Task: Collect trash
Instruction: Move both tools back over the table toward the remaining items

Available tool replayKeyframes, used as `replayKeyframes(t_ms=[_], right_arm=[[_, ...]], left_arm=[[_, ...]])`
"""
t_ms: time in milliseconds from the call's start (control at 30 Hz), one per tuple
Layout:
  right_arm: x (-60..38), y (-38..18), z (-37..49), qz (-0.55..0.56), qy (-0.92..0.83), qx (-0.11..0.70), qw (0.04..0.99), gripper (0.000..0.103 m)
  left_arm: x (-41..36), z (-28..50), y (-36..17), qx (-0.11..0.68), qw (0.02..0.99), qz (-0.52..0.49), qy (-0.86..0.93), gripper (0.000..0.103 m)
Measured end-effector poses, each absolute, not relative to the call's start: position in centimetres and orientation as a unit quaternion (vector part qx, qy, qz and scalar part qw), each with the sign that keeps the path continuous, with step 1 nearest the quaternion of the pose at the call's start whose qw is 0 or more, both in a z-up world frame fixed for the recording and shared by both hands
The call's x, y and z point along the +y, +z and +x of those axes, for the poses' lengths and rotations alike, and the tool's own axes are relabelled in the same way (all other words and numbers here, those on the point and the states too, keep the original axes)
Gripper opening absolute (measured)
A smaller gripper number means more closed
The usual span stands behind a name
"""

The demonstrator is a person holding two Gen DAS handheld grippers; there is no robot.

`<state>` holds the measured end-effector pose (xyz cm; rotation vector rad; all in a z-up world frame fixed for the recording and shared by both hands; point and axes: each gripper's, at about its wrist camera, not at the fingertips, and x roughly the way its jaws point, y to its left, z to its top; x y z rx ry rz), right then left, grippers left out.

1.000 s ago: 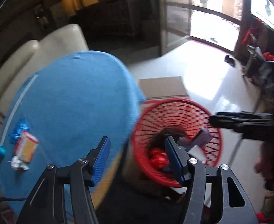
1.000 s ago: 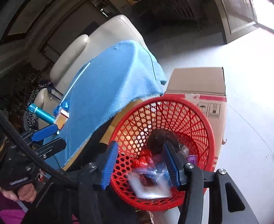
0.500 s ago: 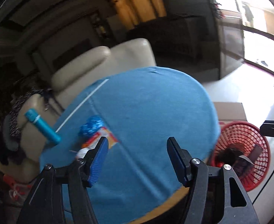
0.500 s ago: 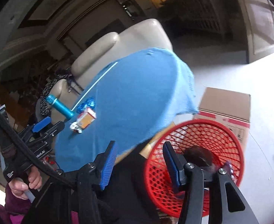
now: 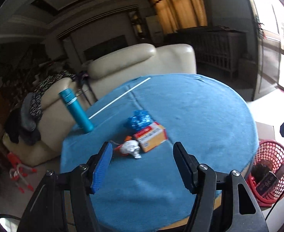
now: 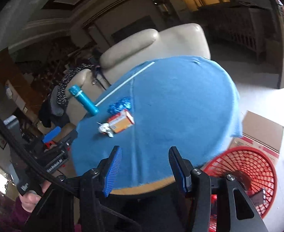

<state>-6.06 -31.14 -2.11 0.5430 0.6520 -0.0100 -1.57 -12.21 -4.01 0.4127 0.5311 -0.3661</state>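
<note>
Both grippers swung from basket (image 5: 270, 172) to table (image 5: 200, 116).

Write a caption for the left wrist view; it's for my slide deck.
Open left gripper over blue table, facing crumpled foil, orange box and blue wrapper.

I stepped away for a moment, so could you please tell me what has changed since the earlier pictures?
Both tongs, left and right, swung up from over the red basket to face the table's trash; both are empty. The orange box, foil ball and blue wrapper stayed put.
</note>
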Motion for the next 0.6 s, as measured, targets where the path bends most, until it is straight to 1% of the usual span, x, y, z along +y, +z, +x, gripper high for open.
replayKeyframes(t_ms=[133,233,600], right_arm=[[-29.0,-1.4,-4.5,0.254,0.01,0.313,0.915,0.055],[-27.7,-1.5,-3.4,0.254,0.02,0.318,0.913,0.055],[-26.9,-3.5,0.5,0.264,0.025,0.35,0.898,0.055]], left_arm=[[-10.8,-1.5,-3.6,0.246,0.936,0.194,-0.162,0.067],[-9.9,-1.2,-3.7,0.24,0.939,0.191,-0.156,0.069],[-8.1,1.5,-5.5,0.267,0.936,0.18,-0.14,0.069]])
